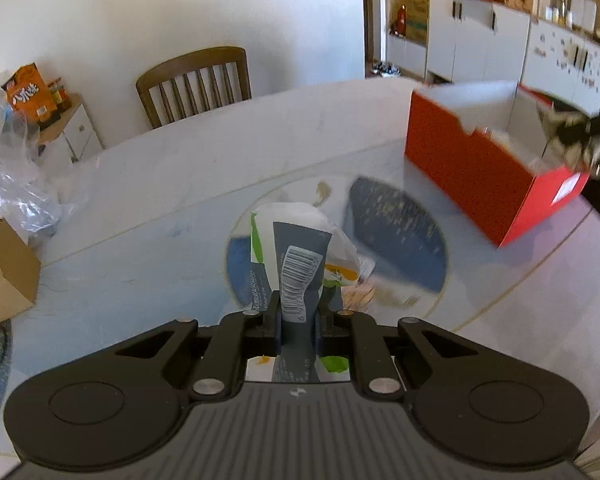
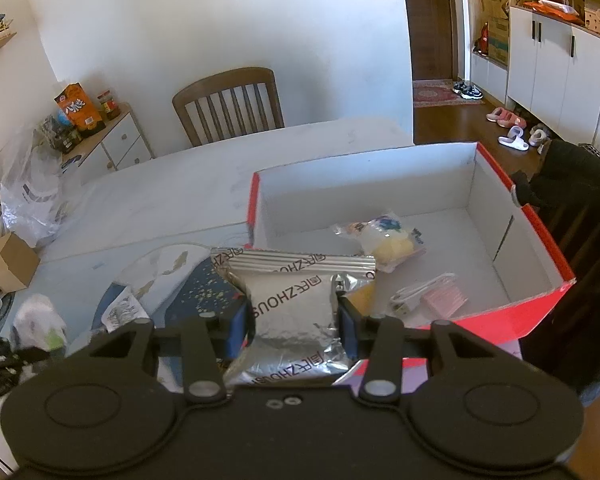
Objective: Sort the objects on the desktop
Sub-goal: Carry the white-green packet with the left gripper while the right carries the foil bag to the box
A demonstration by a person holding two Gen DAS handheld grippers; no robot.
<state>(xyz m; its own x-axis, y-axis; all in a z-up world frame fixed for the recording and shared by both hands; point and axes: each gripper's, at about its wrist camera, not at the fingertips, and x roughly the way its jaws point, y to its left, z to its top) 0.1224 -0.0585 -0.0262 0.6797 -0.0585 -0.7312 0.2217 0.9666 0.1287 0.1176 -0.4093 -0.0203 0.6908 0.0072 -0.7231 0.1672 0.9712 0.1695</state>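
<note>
With the left gripper (image 1: 299, 322) pinching a tissue pack (image 1: 300, 256) and the right gripper (image 2: 296, 320) clamping a foil pouch (image 2: 294, 304), we judged it best to carry each over the box (image 2: 540, 308) rim before releasing

Red box (image 2: 540, 312) with white inside, silver foil pouch (image 2: 292, 308), grey-and-white barcoded packet (image 1: 300, 256).
</note>
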